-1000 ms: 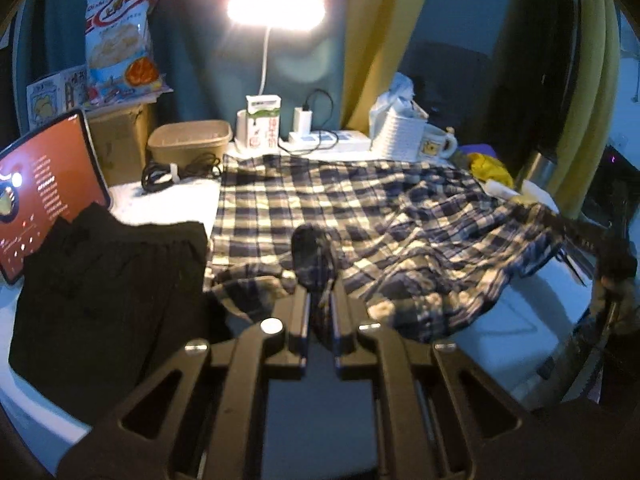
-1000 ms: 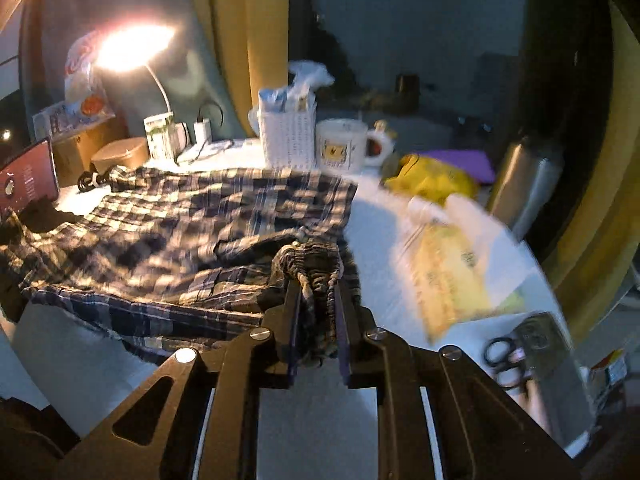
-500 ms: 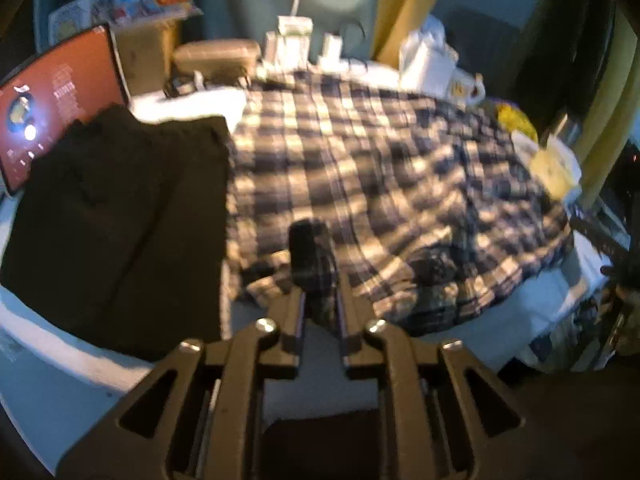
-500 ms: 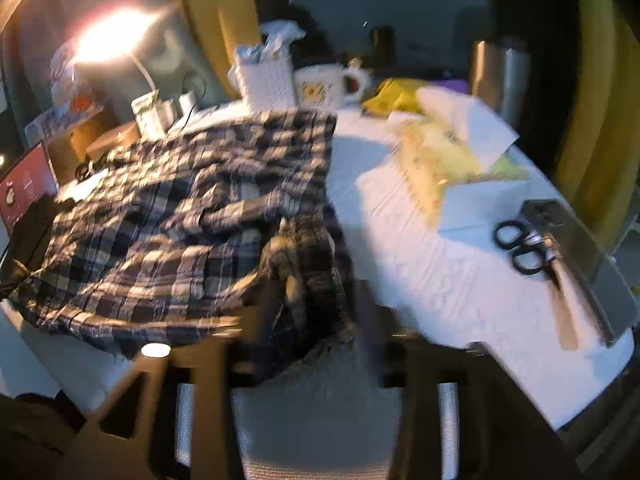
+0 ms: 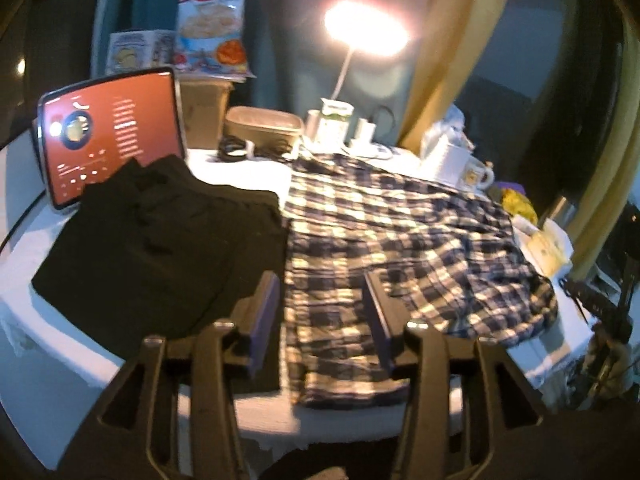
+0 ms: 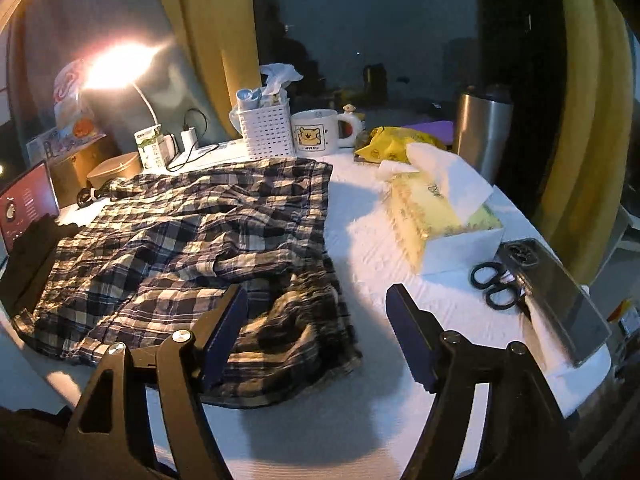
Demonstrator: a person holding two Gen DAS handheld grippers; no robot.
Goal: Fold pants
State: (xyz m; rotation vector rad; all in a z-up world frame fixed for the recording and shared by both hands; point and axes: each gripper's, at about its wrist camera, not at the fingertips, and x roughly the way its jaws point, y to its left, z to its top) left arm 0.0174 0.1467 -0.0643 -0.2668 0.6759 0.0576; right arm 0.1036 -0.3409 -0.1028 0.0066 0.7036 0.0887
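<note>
Left tongs (image 5: 322, 312) and right tongs (image 6: 314, 330) both opening, nothing clamped — crumpled navy-and-cream plaid pants (image 6: 192, 240) released on white surface (image 6: 372, 240); next, regrip an edge to fold over.

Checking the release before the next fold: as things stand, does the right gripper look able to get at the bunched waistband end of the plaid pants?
Probably yes. The right gripper is opening just above the bunched waistband end of the plaid pants, gripping nothing. The tissue box and scissors lie off to its right, clear of the path.
</note>
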